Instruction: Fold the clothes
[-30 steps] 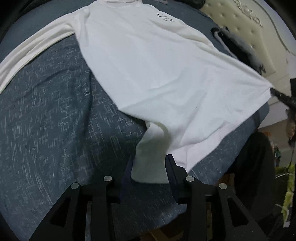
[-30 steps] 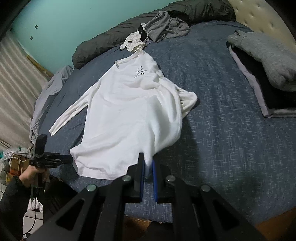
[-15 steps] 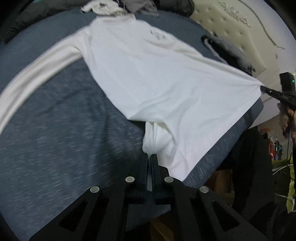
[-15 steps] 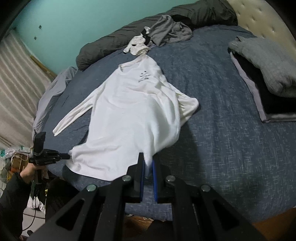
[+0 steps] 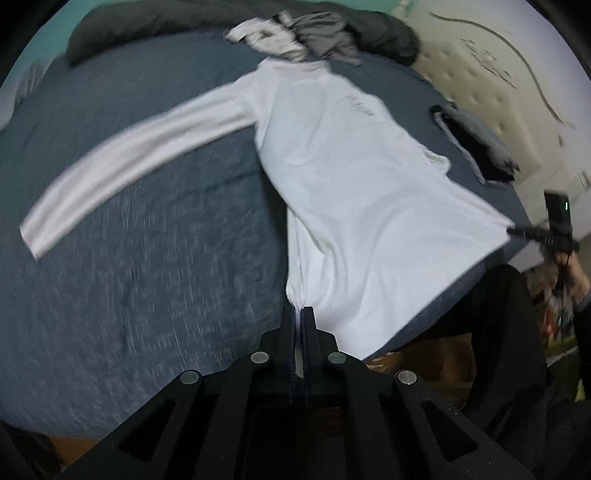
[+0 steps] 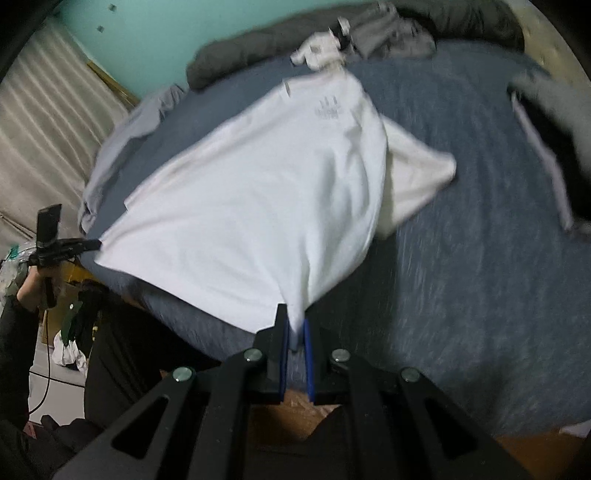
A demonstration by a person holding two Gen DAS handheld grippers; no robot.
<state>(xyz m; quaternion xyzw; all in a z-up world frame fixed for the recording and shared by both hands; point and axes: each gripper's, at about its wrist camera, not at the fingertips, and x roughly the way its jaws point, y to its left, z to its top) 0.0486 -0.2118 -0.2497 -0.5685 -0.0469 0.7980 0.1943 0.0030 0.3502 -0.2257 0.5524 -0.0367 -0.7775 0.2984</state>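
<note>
Your left tongs [image 5: 298,314]: clamped on one hem corner of white long-sleeve shirt [image 5: 354,173]. Your right tongs [image 6: 295,325]: clamped on other hem corner. Shirt: spread front-up on blue bed [image 5: 140,288], hem stretched betw. both tongs, one sleeve [image 5: 129,155] laid out sideways. Beyond collar: crumpled white + grey clothes [image 5: 295,37], dark duvet [image 5: 184,18]. Folded pile [image 5: 476,147] nr headboard.
</note>
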